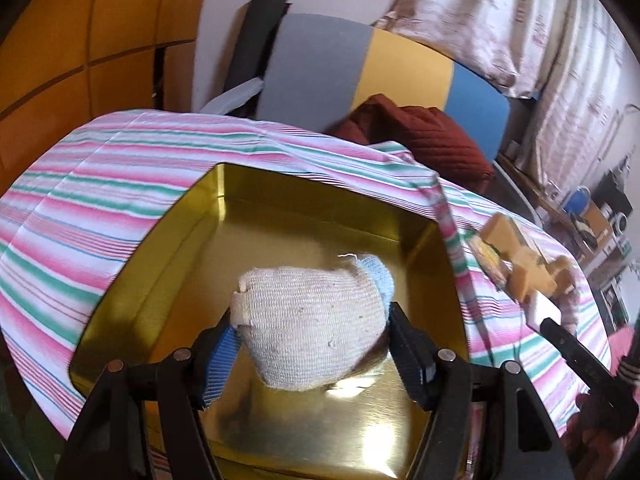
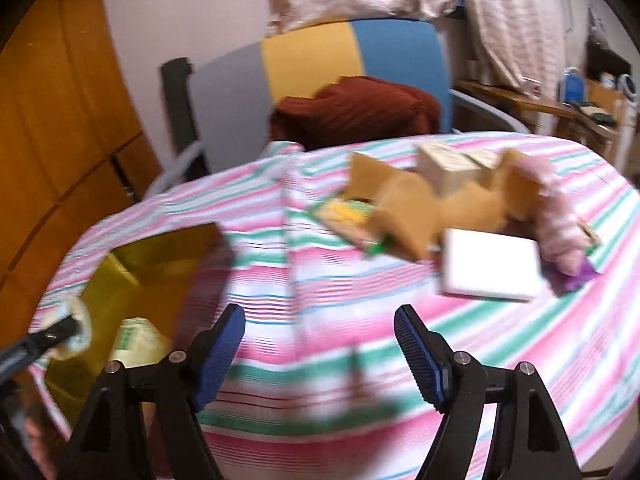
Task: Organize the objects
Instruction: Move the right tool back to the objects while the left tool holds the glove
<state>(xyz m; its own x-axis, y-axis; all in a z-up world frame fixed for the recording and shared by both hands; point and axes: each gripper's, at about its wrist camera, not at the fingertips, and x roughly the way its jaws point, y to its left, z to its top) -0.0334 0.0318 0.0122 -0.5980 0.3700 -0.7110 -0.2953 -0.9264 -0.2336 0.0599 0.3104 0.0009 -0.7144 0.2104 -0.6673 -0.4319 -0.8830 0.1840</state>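
My left gripper (image 1: 310,320) is shut on a beige rolled sock with a light blue edge (image 1: 312,316) and holds it over the open gold tin (image 1: 180,248) on the striped cloth. In the right wrist view the same tin (image 2: 132,260) lies at the left, with the left gripper and the sock (image 2: 74,330) over it. My right gripper (image 2: 320,340) is open and empty above the striped cloth. A pile of objects lies ahead to the right: tan cardboard pieces (image 2: 408,208), a white flat box (image 2: 490,270), a pink fuzzy item (image 2: 556,216) and a cream box (image 2: 444,168).
The table is covered by a pink, green and white striped cloth (image 2: 360,320). A chair with grey, yellow and blue panels (image 1: 360,64) stands behind it with a dark red cushion (image 1: 420,136). A wooden wardrobe (image 1: 80,32) is at the left. A cluttered shelf (image 2: 576,108) is at the far right.
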